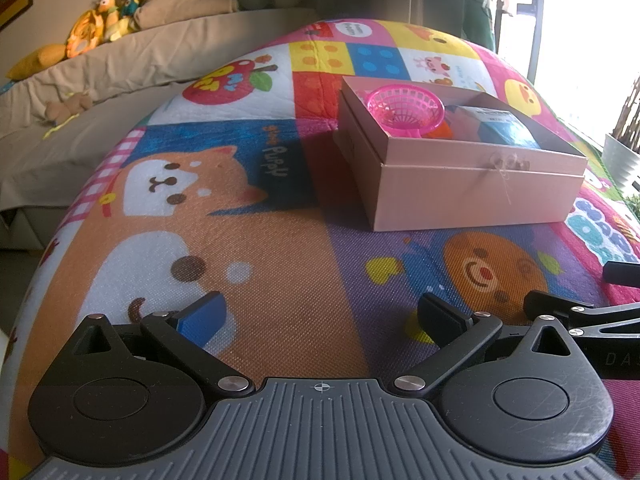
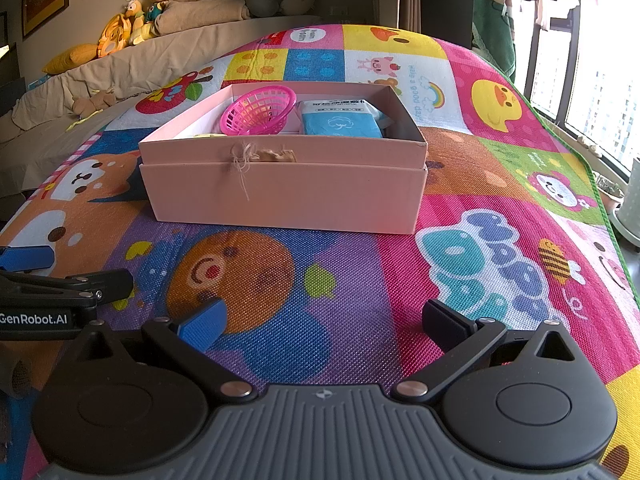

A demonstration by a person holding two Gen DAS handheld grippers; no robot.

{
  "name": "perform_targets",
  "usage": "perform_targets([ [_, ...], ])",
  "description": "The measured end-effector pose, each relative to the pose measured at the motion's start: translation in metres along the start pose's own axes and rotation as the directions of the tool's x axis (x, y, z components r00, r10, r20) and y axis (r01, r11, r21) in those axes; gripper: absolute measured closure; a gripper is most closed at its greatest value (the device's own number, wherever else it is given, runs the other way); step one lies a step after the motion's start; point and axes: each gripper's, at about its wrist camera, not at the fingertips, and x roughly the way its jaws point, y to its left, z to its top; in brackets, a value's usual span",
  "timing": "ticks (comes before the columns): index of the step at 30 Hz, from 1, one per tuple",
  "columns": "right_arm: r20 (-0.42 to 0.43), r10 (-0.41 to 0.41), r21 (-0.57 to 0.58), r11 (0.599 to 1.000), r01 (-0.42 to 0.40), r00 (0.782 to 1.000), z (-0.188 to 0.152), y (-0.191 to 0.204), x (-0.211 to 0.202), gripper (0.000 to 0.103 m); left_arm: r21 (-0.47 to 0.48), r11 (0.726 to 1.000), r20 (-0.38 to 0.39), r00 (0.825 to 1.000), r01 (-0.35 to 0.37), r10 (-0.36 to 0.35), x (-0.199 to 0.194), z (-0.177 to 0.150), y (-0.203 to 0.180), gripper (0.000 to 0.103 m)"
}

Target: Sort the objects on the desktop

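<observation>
On the play mat (image 2: 460, 280), toward its far middle, a pink box (image 2: 284, 196) stands open-topped. Inside, at its left, a pink mesh basket (image 2: 258, 112) leans tilted against the back wall; just right of it lies a blue and white packet (image 2: 340, 124) (its print too small to read). Nearer the mat's front edge, the left gripper (image 1: 320, 316) hovers low with its jaws spread wide and empty. Beside it the right gripper (image 2: 322, 322) does the same, jaws apart, holding nothing, well short of the box.
</observation>
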Motion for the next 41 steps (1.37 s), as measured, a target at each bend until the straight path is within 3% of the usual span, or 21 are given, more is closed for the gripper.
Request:
perform_targets([
  [41, 0.000, 0.000, 0.000, 1.000, 0.000, 1.000, -0.0002, -0.0001, 0.0000, 0.000, 0.007, 0.999, -0.029, 0.999, 0.035, -0.035, -0.0071, -0.0004, 0.0036, 0.000],
])
